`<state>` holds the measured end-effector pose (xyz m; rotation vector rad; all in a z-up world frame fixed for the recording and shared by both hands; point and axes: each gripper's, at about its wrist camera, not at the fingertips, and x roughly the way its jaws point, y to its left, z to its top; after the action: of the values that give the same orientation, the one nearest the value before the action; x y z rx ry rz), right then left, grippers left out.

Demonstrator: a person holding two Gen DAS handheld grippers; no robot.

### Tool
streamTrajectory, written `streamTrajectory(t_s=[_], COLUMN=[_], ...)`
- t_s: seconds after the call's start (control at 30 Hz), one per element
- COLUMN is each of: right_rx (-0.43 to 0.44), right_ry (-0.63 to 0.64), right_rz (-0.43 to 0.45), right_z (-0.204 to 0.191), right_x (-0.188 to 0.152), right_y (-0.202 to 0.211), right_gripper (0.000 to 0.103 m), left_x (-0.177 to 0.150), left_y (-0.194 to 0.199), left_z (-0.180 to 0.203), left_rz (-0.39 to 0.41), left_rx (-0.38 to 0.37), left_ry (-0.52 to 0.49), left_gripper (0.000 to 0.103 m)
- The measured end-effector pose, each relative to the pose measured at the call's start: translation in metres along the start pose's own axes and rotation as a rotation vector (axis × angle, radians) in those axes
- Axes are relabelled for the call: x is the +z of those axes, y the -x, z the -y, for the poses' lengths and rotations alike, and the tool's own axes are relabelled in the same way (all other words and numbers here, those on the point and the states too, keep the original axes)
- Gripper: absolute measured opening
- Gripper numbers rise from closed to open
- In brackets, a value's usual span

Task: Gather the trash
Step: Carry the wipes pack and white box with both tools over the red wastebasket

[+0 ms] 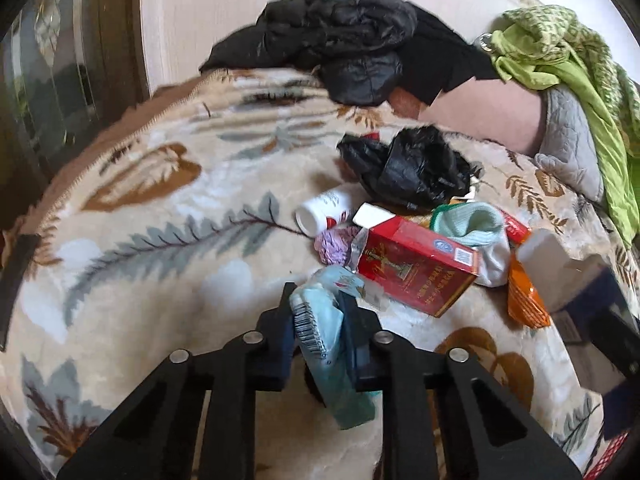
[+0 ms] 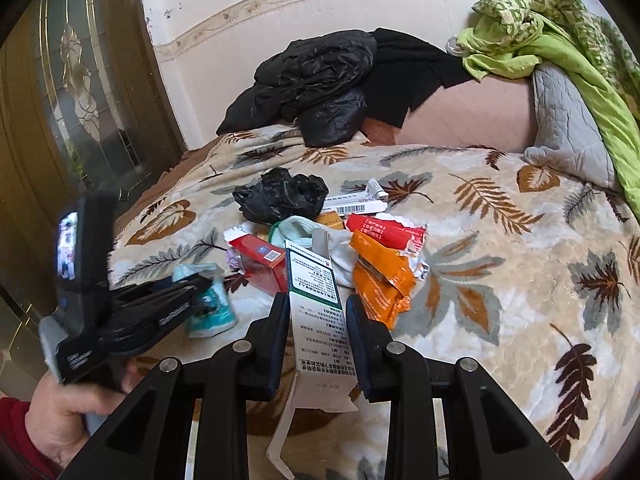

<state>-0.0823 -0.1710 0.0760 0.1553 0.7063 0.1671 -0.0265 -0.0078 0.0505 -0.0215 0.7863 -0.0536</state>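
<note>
I've got the left gripper (image 1: 318, 300) clamped on a crumpled pale-blue plastic wrapper with a barcode (image 1: 326, 322), both pads pressing it, low over the leaf-patterned plush blanket (image 1: 160, 280) on the bed. In the right wrist view a hand (image 2: 60, 404) holds that gripper at the left edge. Next right, the trash pile: white plastic pill bottle on its side (image 1: 320, 210), small purple foil wad (image 1: 334, 242), red cardboard carton (image 1: 416, 270) tilted on an edge, crumpled black plastic bag (image 1: 412, 166) behind it, mint-and-white sock (image 1: 474, 228) draped over the carton's far end, orange foil pouch (image 1: 524, 298) just beside. Right gripper (image 2: 318, 304) is closed on a flattened white-and-green printed medicine box (image 2: 316, 300), held upright between the 2 fingers, above the blanket. Black puffer jacket (image 2: 312, 84) and green cloth (image 2: 532, 36) lie at the back.
</note>
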Motion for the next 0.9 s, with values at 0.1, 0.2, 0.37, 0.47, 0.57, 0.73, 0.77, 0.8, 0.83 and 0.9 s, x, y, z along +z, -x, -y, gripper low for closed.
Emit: streamTrajectory(t_s=[0.1,0.2,0.37,0.47,0.57,0.73,0.77,0.8,0.83,0.9], right_rx=[0.001,0.001,0.004,0.006,0.008,0.0,-0.005,-0.011,-0.023,-0.032], right_ry=[0.002,0.006,0.01,0.013,0.011,-0.002,-0.01,-0.014,-0.021,-0.036], right_rz=[0.006,0.012,0.012,0.017,0.021,0.029,0.031,0.035,0.044,0.059], right_z=[-0.002,-0.004,-0.006,-0.007,-0.007,-0.002,0.0,0.002,0.005,0.009], right_x=[0.001,0.001,0.001,0.002,0.002,0.003,0.003,0.003,0.003,0.002], right_y=[-0.001,-0.001,-0.002,-0.003,-0.003,0.001,0.003,0.005,0.01,0.02], right_gripper=[0.031,0.031,0.031,0.031,0.031,0.031,0.031,0.031,0.031,0.031], left_x=[0.001,0.002,0.003,0.004,0.003,0.001,0.001,0.001,0.0,-0.003], left_y=[0.015,0.028,0.04,0.047,0.051,0.056,0.056,0.057,0.058,0.064], left_z=[0.003,0.005,0.013,0.018,0.022,0.032,0.033,0.035,0.037,0.045], left_rz=[0.061,0.116,0.172,0.206,0.227,0.215,0.201,0.187,0.179,0.159], left_rx=[0.026,0.04,0.057,0.067,0.069,-0.002,-0.034,-0.063,-0.087,-0.131], left_ry=[-0.048,-0.079,-0.128,-0.149,-0.167,-0.172,-0.167,-0.162,-0.159,-0.17], left_gripper=[0.016,0.016,0.016,0.016,0.016,0.016,0.016,0.016,0.016,0.016])
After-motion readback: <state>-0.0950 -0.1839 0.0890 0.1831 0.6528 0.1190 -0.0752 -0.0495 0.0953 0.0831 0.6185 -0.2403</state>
